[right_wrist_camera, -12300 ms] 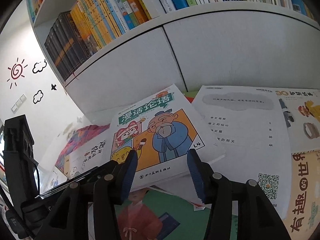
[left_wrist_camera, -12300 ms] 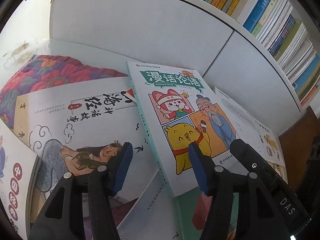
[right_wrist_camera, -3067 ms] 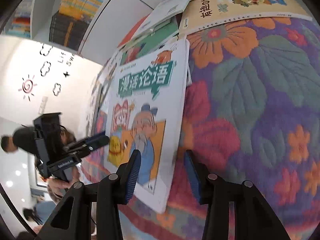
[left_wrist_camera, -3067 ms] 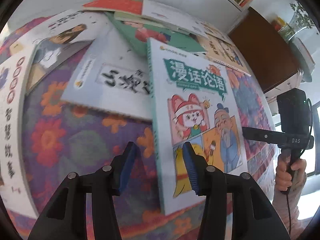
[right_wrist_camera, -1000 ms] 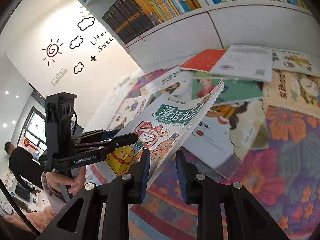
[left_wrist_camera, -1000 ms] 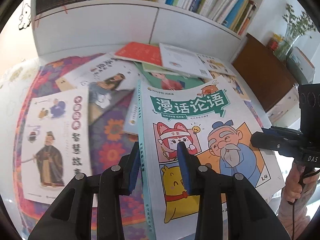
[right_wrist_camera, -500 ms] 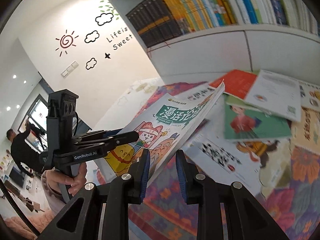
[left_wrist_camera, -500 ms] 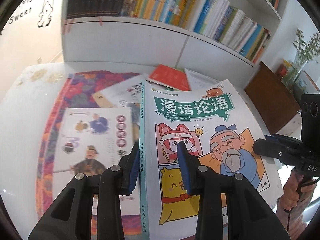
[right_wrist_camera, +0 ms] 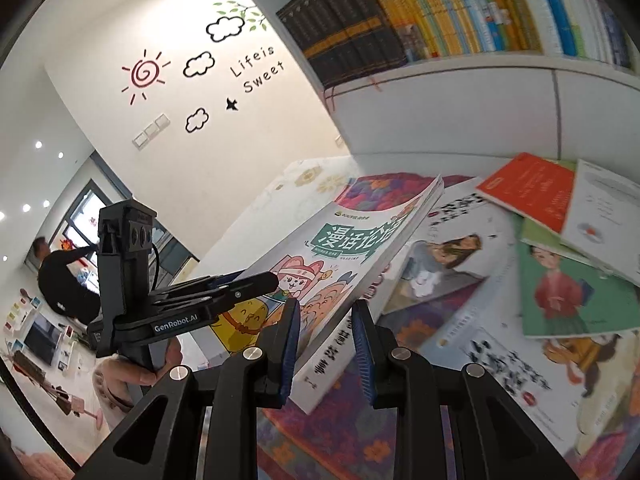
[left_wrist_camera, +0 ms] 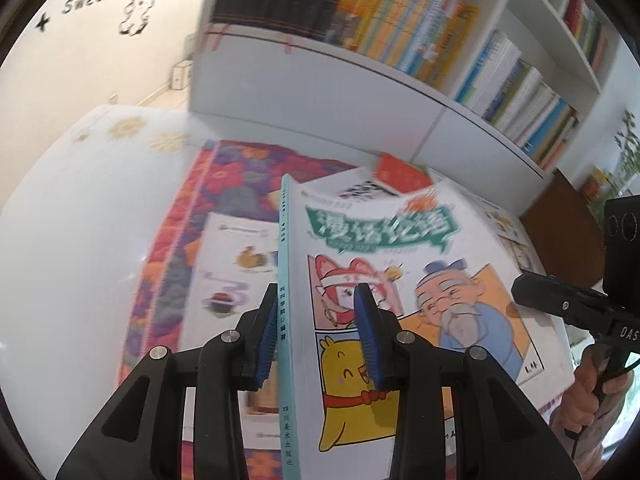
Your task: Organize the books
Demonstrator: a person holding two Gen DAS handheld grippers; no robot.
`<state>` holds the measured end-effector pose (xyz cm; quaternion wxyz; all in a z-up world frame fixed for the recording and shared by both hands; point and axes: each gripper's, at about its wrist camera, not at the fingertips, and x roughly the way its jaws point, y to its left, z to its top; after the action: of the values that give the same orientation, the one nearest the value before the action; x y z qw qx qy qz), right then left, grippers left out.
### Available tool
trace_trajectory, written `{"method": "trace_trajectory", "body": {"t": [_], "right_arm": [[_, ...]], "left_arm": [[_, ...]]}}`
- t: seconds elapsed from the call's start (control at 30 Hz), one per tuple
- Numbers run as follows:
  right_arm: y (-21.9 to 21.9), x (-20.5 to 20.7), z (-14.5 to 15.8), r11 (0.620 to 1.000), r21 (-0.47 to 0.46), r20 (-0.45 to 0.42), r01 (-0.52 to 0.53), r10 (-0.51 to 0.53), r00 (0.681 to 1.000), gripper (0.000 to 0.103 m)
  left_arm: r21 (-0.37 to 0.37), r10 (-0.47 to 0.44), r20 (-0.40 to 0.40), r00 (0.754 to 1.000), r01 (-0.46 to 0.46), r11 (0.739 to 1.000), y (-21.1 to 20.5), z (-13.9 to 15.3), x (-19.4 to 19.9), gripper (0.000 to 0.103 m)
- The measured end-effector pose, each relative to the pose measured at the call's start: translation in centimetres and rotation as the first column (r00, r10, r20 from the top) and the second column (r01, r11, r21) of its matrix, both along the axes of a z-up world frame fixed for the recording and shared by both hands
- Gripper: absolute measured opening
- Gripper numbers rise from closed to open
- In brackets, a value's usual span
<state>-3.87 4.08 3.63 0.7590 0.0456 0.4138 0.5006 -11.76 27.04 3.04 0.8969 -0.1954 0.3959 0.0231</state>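
The comic book [left_wrist_camera: 384,280] is lifted above the flowered cloth [right_wrist_camera: 360,440], held from two sides. The left gripper [left_wrist_camera: 316,336] is clenched on its spine edge, one pad on the cover and one behind. The right gripper [right_wrist_camera: 326,344] is clenched on the opposite page edge. Beyond both jaws, other books [right_wrist_camera: 560,288] lie scattered on the cloth, below the bookshelf [left_wrist_camera: 400,92].

Floral rug [left_wrist_camera: 224,184], wall decals [right_wrist_camera: 208,68], potted plant [left_wrist_camera: 628,136].
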Motion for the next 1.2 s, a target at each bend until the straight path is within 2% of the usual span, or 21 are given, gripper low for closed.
{"method": "trace_trajectory", "body": {"t": [0.1,0.17,0.23,0.3,0.37,0.47,0.6,0.67,0.8,0.93,1.07,1.2], "right_arm": [[2.2,0.1,-0.7,0.998,0.036,-0.035,-0.052,0.053,0.998,0.025],[3.6,0.0,-1.2,0.998,0.020,-0.021,-0.063,0.064,0.998,0.025],[4.7,0.1,-2.4,0.997,0.011,-0.051,-0.082,0.082,0.995,0.025],[4.7,0.9,-3.6,0.999,-0.011,-0.081,-0.047,0.046,0.996,0.025],[3.7,2.0,-4.9,0.999,-0.043,-0.104,0.009,-0.014,0.994,0.025],[2.2,3.5,-7.8,0.996,-0.066,-0.229,0.055,-0.068,0.971,0.025],[2.7,3.6,-11.0,0.986,-0.161,-0.291,0.041,-0.087,0.953,0.025],[3.5,3.3,-11.7,0.989,-0.148,-0.324,0.015,-0.063,0.944,0.025],[5.0,2.8,-11.1,0.983,-0.181,-0.270,0.007,-0.056,0.961,0.028],[6.1,3.3,-10.2,0.983,-0.186,-0.264,0.004,-0.053,0.963,0.032],[6.6,3.4,-10.6,0.980,-0.200,-0.252,0.009,-0.061,0.966,0.032],[5.8,3.4,-11.4,0.982,-0.189,-0.268,0.021,-0.073,0.961,0.032]], "left_arm": [[-0.099,-0.002,0.039,0.999,0.006,0.995,1.9,-1.4,-0.7,0.032],[-0.139,-0.007,0.026,1.000,0.010,0.990,2.7,-2.4,-0.8,0.033],[-0.087,0.053,-0.010,0.999,-0.053,0.995,3.5,-3.0,-0.8,0.033],[-0.071,0.097,-0.040,0.995,-0.099,0.992,4.4,-3.9,-0.9,0.033],[-0.082,0.105,-0.061,0.993,-0.110,0.991,4.9,-4.6,-0.8,0.034],[-0.030,0.126,-0.092,0.988,-0.130,0.991,4.9,-5.2,-0.5,0.034],[0.003,0.109,-0.118,0.987,-0.110,0.994,4.3,-5.9,-0.1,0.034],[0.017,0.096,-0.132,0.987,-0.094,0.995,3.8,-6.2,0.2,0.034],[0.014,0.043,-0.125,0.991,-0.042,0.999,2.8,-6.4,0.4,0.034],[0.028,0.027,-0.134,0.991,-0.024,0.999,2.1,-6.9,1.0,0.034],[0.086,0.079,-0.113,0.990,-0.069,0.994,2.7,-6.2,0.4,0.034],[0.089,0.114,-0.129,0.985,-0.103,0.991,4.0,-6.4,0.2,0.034]]}}
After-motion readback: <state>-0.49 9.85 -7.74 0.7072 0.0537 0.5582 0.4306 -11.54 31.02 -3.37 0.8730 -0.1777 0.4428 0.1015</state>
